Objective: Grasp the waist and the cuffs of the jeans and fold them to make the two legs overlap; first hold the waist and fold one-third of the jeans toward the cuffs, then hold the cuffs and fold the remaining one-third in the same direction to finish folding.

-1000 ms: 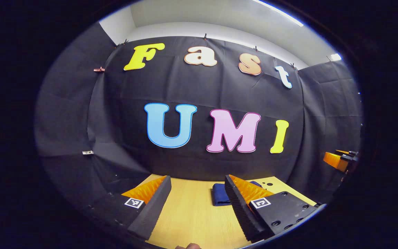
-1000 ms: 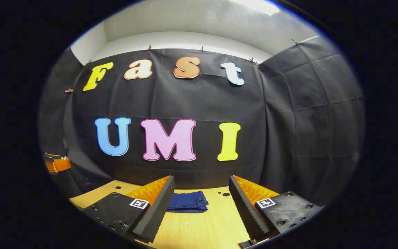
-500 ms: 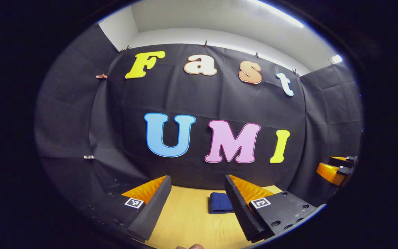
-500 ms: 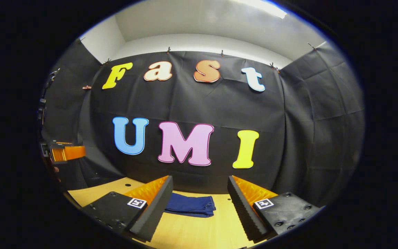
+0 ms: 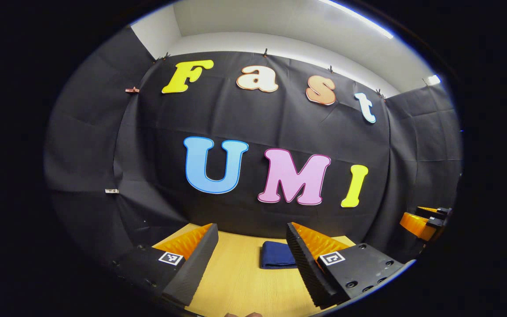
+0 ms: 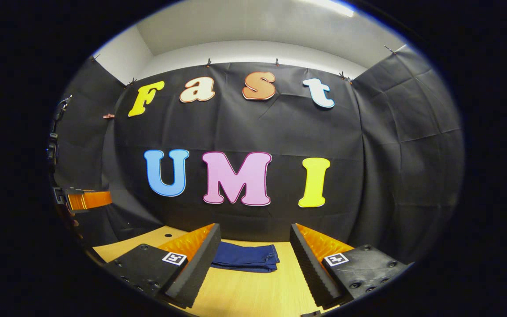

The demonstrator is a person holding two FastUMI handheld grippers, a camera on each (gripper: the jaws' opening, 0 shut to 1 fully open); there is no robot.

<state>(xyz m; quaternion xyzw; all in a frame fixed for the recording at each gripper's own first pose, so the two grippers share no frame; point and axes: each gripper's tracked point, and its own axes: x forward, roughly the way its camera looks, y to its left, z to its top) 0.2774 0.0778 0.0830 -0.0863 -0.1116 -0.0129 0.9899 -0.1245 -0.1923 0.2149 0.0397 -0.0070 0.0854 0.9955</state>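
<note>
The dark blue jeans (image 5: 277, 255) lie folded into a small flat bundle on the wooden table (image 5: 240, 281), near its far edge by the wall. In the right gripper view the jeans (image 6: 244, 258) sit just beyond and between the fingers. My left gripper (image 5: 250, 259) is open, held above the table with nothing between its fingers; the jeans lie ahead and partly behind its right finger. My right gripper (image 6: 253, 259) is open and holds nothing. Each gripper appears at the edge of the other's view: the right gripper (image 5: 425, 220) and the left gripper (image 6: 82, 200).
The black cloth wall stands right behind the table's far edge. A few small holes (image 6: 168, 235) dot the tabletop at the back left. A fingertip (image 5: 240, 314) shows at the bottom edge of the left gripper view.
Both grippers have shifted slightly and stay open above the table. In both views the jeans have drifted a little across the frame. The bundle itself has not moved.
</note>
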